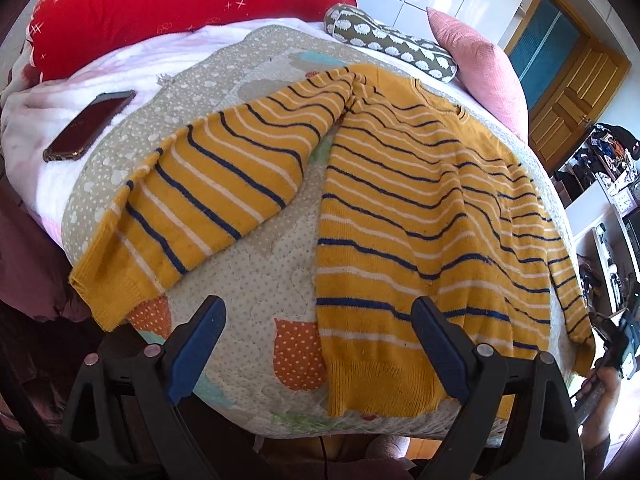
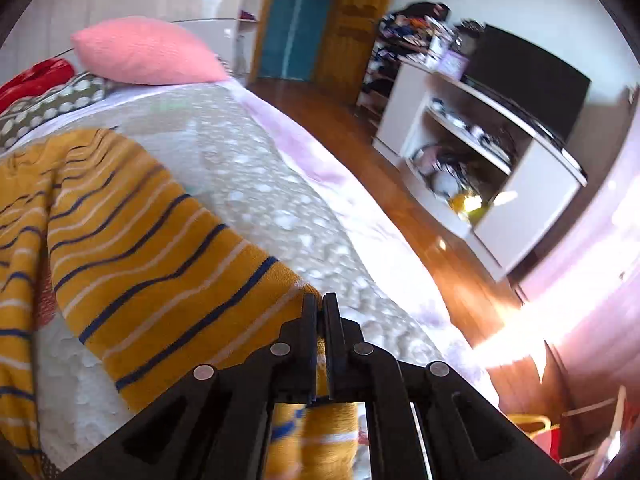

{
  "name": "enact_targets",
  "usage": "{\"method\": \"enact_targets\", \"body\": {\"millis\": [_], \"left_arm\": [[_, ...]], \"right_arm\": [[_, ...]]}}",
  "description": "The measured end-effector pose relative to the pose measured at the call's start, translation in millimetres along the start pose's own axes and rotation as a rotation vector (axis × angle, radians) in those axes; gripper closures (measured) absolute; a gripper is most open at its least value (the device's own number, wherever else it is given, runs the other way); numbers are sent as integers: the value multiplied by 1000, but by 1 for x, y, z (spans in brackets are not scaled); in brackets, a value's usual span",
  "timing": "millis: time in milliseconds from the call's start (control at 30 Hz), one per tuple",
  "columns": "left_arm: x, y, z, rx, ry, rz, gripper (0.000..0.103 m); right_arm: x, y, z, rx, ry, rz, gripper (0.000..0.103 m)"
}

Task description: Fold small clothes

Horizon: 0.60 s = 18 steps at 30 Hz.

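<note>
While the yellow striped sweater (image 1: 420, 216) lay spread face-down across the dotted quilt (image 1: 256, 264), the left gripper (image 1: 316, 344) hovered above its hem with jaws standing wide apart and nothing between them. One blue-padded finger sat over bare quilt beside the garment's edge; the other sat over the ribbed hem. Ahead of this claw and to its left, one sleeve (image 1: 192, 216) stretched outward, its cuff near the quilt's edge. Farther off on that side, a dark phone (image 1: 90, 126) rested on the white blanket (image 1: 48, 192). A pink cushion (image 1: 480, 68) and a spotted bolster (image 1: 392, 42) lay beyond the collar.

The right gripper (image 2: 320, 308) had its jaws pressed together on the other sleeve's cuff (image 2: 308, 292), yellow knit showing between and beneath the fingers. That sleeve ran away from this claw to its left, over the quilt.
</note>
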<state>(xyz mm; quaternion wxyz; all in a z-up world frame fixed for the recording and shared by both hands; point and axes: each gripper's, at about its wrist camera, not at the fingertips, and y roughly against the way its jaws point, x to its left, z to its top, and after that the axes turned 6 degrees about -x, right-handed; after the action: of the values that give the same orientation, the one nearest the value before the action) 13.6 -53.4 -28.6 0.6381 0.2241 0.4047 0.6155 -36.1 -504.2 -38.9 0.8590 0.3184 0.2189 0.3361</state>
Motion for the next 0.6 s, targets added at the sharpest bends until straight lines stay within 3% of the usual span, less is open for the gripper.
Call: {"method": "enact_targets", "body": {"millis": [67, 167, 233, 300, 367, 433, 467, 500, 533, 567, 600], "left_arm": [[3, -9, -3, 22, 10, -16, 9], [8, -26, -5, 73, 45, -76, 9], [10, -38, -9, 106, 60, -120, 10], [4, -40, -12, 89, 21, -111, 10], [-5, -40, -15, 82, -38, -104, 12], [-14, -38, -16, 86, -99, -78, 49], [-18, -39, -16, 103, -140, -62, 77], [-21, -39, -15, 117, -149, -80, 91], [-23, -37, -14, 125, -150, -91, 92], [-26, -34, -12, 120, -166, -73, 94], [-28, -30, -12, 113, -182, -56, 100]], "right_arm": [[-18, 2, -4, 33, -104, 93, 99], [-16, 22, -14, 42, -139, 329, 98], [1, 36, -21, 83, -122, 571, 86], [33, 46, -36, 178, -68, 814, 54], [69, 60, -59, 262, -17, 951, 52], [96, 74, -75, 241, 62, 953, 50], [107, 81, -81, 199, 109, 914, 50], [115, 87, -82, 174, 144, 899, 57], [122, 92, -82, 162, 168, 908, 70], [128, 95, -83, 180, 182, 937, 92], [133, 95, -82, 202, 188, 947, 92]]}}
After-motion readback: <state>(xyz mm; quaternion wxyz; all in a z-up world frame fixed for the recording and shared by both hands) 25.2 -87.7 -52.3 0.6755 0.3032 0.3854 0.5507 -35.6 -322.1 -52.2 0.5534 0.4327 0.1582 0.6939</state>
